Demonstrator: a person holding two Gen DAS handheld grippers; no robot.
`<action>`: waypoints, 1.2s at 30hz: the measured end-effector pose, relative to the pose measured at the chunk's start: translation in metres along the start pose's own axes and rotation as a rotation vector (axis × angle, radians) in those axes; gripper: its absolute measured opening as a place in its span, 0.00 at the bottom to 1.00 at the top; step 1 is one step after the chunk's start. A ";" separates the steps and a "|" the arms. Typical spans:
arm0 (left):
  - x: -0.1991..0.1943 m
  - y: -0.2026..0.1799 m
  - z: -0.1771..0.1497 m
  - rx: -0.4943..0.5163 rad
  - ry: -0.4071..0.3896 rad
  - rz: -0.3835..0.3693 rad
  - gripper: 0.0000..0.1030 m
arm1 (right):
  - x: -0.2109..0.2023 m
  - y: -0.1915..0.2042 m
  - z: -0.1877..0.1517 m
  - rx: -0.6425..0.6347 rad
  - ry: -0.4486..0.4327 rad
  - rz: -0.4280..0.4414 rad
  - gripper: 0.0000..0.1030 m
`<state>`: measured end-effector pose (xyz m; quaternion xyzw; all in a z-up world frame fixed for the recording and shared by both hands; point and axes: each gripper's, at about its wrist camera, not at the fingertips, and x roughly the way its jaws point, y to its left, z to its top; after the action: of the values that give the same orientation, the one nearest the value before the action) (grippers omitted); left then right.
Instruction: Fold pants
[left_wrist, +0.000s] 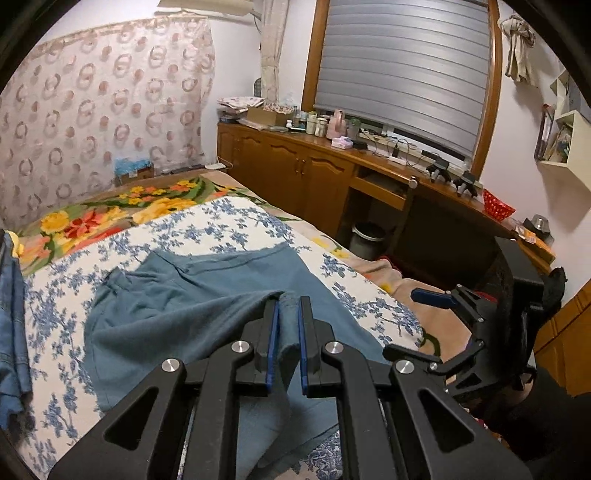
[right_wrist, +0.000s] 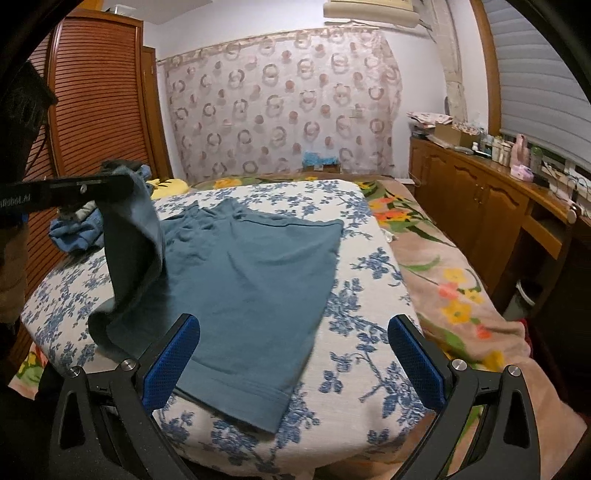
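Observation:
Teal-blue pants (right_wrist: 255, 280) lie spread on a white and blue floral cloth (right_wrist: 369, 295) on the bed. My left gripper (left_wrist: 288, 306) is shut on the hem of one pant leg (left_wrist: 286, 332) and holds it lifted above the bed. In the right wrist view that gripper (right_wrist: 122, 184) is at the left with the leg (right_wrist: 136, 251) hanging from it. My right gripper (right_wrist: 293, 332) is open and empty, just above the near hem of the other leg. It also shows in the left wrist view (left_wrist: 436, 299) at the right.
A pile of blue clothes (right_wrist: 74, 232) lies at the bed's far left. A denim garment (left_wrist: 13, 314) hangs at the left edge. A wooden cabinet (left_wrist: 314, 173) with clutter on top runs along the right wall. A flowered blanket (right_wrist: 443, 266) covers the bed's right side.

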<state>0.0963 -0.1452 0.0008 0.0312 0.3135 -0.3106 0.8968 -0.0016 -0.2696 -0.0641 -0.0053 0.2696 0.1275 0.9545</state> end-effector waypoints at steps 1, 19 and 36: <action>0.000 -0.001 0.000 -0.001 0.001 0.007 0.09 | 0.000 0.001 0.000 0.002 0.002 -0.002 0.99; -0.013 0.053 -0.046 -0.094 0.038 0.159 0.81 | 0.011 0.004 0.010 -0.009 0.009 0.025 0.95; -0.006 0.075 -0.081 -0.160 0.096 0.243 0.81 | 0.071 0.002 0.040 -0.069 0.125 0.146 0.49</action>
<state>0.0921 -0.0610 -0.0709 0.0122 0.3738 -0.1719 0.9114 0.0773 -0.2477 -0.0665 -0.0265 0.3237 0.2055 0.9232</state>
